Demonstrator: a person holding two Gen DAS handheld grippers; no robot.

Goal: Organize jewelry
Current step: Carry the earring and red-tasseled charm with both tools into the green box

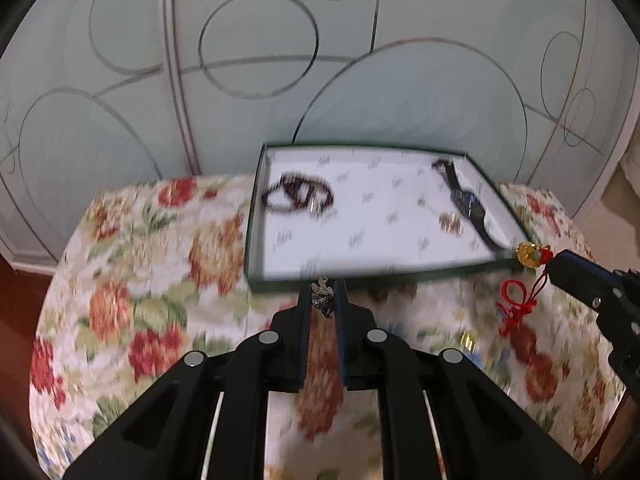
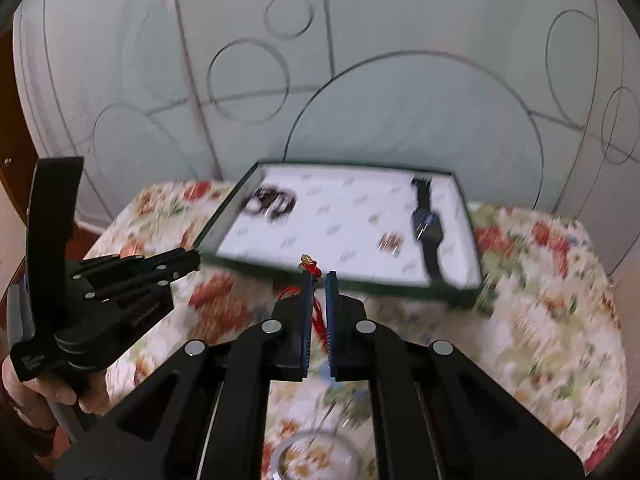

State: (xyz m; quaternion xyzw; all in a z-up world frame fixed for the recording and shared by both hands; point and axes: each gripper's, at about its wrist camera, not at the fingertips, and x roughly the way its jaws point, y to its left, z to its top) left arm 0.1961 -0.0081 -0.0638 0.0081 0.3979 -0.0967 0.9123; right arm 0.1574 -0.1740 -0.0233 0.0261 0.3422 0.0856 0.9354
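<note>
Nearest, the left gripper (image 1: 325, 294) is pinched tight on a small silver pendant (image 1: 322, 301), speckled dark and perhaps heart-shaped, though blur makes that hard to judge. Beside it the right gripper (image 2: 319, 276) is clamped on a red knotted cord charm (image 1: 516, 304) topped with a yellow bead (image 1: 527, 254); its red loops dangle free above the floral tablecloth (image 1: 160, 280). Just beyond both tips sits a shallow green-rimmed tray (image 1: 256, 208) lined with white printed paper. In it lie dark beaded bracelets (image 1: 300, 197) at the left, a black wristwatch (image 1: 466, 200) at the right, and a small coppery piece (image 1: 451, 224) just beside the watch.
</note>
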